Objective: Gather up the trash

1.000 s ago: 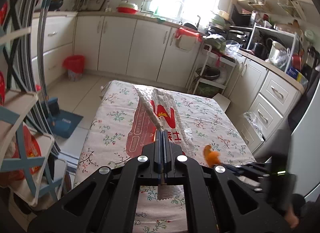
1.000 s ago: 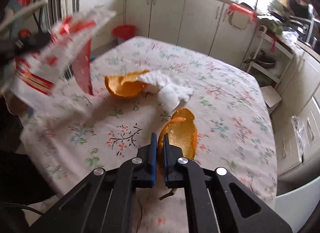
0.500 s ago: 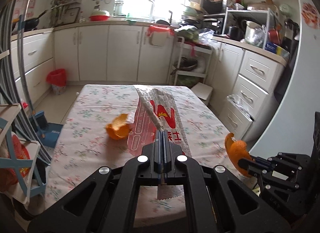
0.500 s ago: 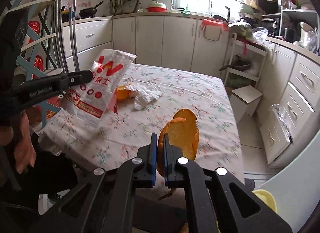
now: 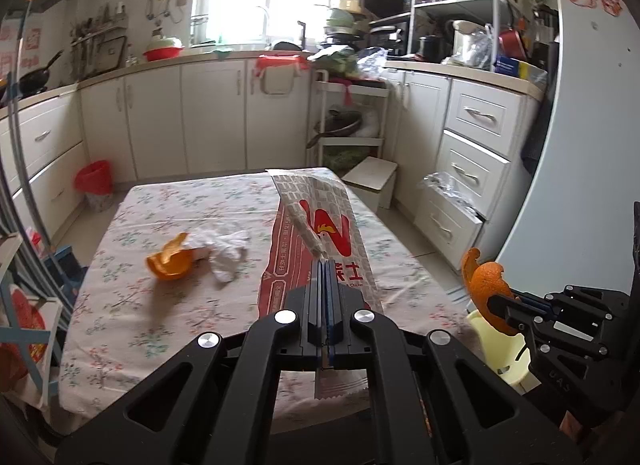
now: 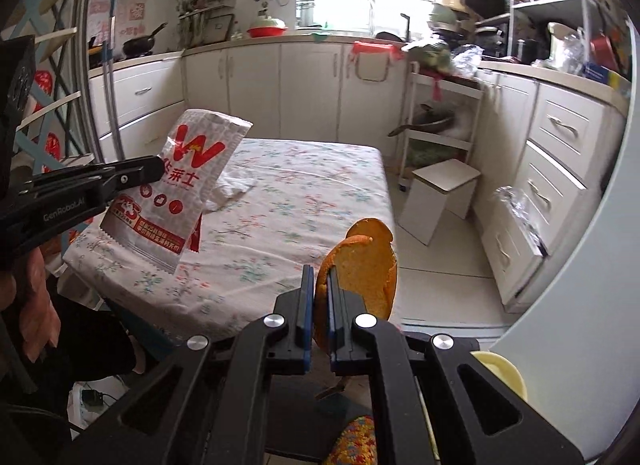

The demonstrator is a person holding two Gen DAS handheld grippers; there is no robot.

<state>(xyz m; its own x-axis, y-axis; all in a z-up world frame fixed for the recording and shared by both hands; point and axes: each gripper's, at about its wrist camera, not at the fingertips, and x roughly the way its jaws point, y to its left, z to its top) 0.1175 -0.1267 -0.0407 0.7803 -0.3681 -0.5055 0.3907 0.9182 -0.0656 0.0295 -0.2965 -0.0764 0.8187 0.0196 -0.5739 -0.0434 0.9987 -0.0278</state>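
My left gripper (image 5: pixel 325 265) is shut on a red-and-white snack wrapper (image 5: pixel 320 225), which sticks out forward above the table; the same wrapper (image 6: pixel 188 181) and left gripper (image 6: pixel 158 170) show at the left of the right wrist view. An orange peel (image 6: pixel 360 265) is clamped upright in my shut right gripper (image 6: pixel 318 277), held off the table's near right corner. That peel (image 5: pixel 482 285) and the right gripper (image 5: pixel 496 301) appear low right in the left wrist view. Another orange peel (image 5: pixel 170 263) and a crumpled white tissue (image 5: pixel 226 249) lie on the floral tablecloth (image 5: pixel 160 325).
A pale yellow bin (image 5: pixel 500 349) stands on the floor by the table's right corner, its rim (image 6: pixel 502 375) below my right gripper. A red waste bin (image 5: pixel 94 183) sits far left by the cabinets. A white stool (image 6: pixel 440 197) and drawer units flank the table's right.
Both grippers have drawn back from the table with their loads. More of the table now shows, with the tissue and second peel in the left wrist view, and the yellow bin has appeared.
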